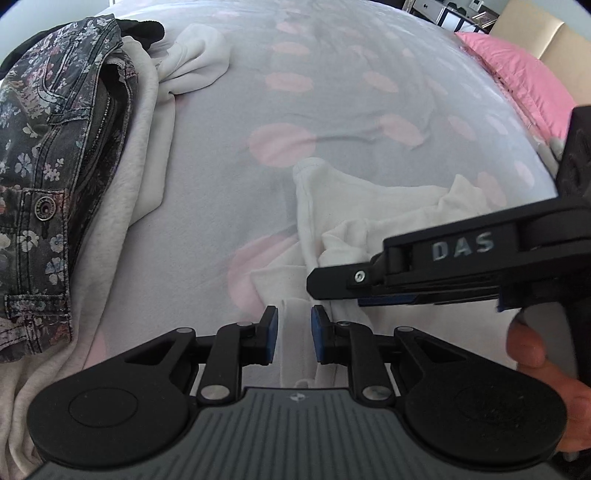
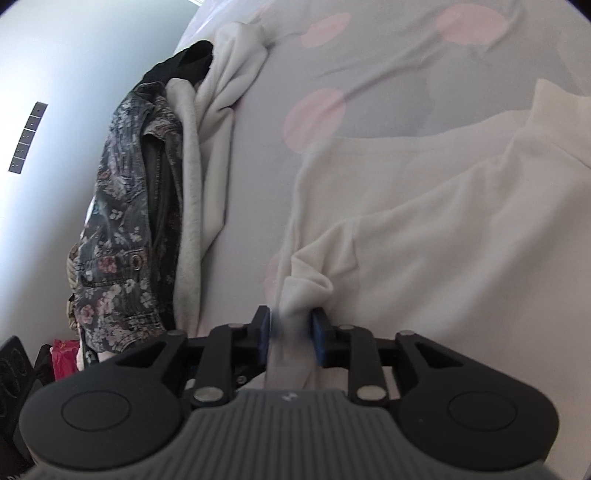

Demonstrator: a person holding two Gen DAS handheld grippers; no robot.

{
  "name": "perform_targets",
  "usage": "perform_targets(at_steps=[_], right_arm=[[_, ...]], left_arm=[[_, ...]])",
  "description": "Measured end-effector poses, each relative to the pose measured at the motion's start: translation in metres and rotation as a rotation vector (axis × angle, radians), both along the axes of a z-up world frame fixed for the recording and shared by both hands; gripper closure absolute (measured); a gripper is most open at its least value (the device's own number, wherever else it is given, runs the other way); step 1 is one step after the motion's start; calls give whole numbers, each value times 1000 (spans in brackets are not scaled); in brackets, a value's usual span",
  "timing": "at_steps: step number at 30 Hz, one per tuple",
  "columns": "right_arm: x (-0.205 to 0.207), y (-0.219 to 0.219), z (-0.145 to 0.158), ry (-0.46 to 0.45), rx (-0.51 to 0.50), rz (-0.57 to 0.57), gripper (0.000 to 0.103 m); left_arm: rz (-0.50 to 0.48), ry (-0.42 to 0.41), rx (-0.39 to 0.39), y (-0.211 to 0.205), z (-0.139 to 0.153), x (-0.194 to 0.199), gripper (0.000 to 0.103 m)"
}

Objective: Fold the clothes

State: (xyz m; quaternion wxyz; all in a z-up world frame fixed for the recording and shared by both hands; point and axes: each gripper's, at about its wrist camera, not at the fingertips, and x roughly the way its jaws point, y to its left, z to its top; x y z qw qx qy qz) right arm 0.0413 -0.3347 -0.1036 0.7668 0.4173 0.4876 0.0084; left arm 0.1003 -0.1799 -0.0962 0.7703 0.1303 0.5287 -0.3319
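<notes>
Both grippers are down on a white top [image 2: 424, 206] that's lying rumpled on the bed [image 1: 332, 92], toward its near edge. The sheet is pale with pink spots.

The left gripper [image 1: 294, 332] has a narrow fold of the top running up between its blue pads [image 1: 272, 334]. There's a small gap each side of the fabric, so I honestly can't tell if it's pinching or just sitting around it.

The right gripper [image 2: 291, 334] has a bunched corner of the same top between its pads. It's blurry there, so I can't say whether it's clamped either. In the left view it comes in from the right, with a hand [image 1: 543, 384] behind it.

Along the left edge of the bed there's a pile: a floral denim jacket [image 1: 48, 155], a grey sweatshirt [image 1: 147, 122] and something black [image 1: 144, 26] at the far end. A pink pillow [image 1: 524, 74] sits at the far right corner.
</notes>
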Motion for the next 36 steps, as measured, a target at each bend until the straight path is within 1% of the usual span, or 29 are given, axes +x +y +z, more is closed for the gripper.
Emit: perform_targets(at_steps=[3, 6, 10, 12, 14, 16, 19, 21, 22, 23, 25, 27, 29, 31, 34, 36], right_arm=[[-3, -1, 11, -30, -17, 6, 69], [-13, -10, 25, -51, -44, -9, 69], [-38, -31, 44, -67, -94, -58, 68], [-56, -45, 54, -72, -143, -95, 68], [-74, -58, 60, -63, -198, -130, 68], [-92, -67, 62, -48, -252, -152, 68], [-116, -77, 57, -11, -326, -162, 68], [-131, -81, 50, 15, -367, -168, 68], [-136, -82, 47, 26, -385, -174, 73], [-137, -84, 43, 32, -391, -173, 78], [-140, -87, 37, 35, -392, -178, 80], [-137, -89, 38, 5, -379, -179, 80], [-128, -89, 40, -29, -386, -165, 81], [-116, -90, 40, -54, -395, -150, 81], [-94, -100, 32, -52, -392, -156, 81], [-79, -103, 24, -45, -379, -158, 82]], left_arm=[[7, -1, -5, 1, 3, 1, 86], [14, -21, -7, 4, 9, 0, 86], [33, -74, 2, 8, 22, 0, 81], [61, -98, -11, 13, 30, 1, 81], [71, -100, -32, 15, 38, 1, 80], [48, -94, -60, 14, 45, -3, 80], [-23, -106, -110, 4, 49, -15, 81], [-76, -118, -103, -7, 45, -25, 80], [-88, -120, -86, -14, 41, -28, 80], [-101, -116, -74, -19, 36, -32, 80], [-111, -109, -59, -25, 26, -34, 81], [-102, -107, -38, -28, 16, -32, 81], [-49, -99, -8, -25, 6, -23, 81], [9, -66, 15, -17, -5, -10, 81], [52, -15, -11, -7, -15, 1, 81], [49, -11, -9, -8, -16, 3, 81]])
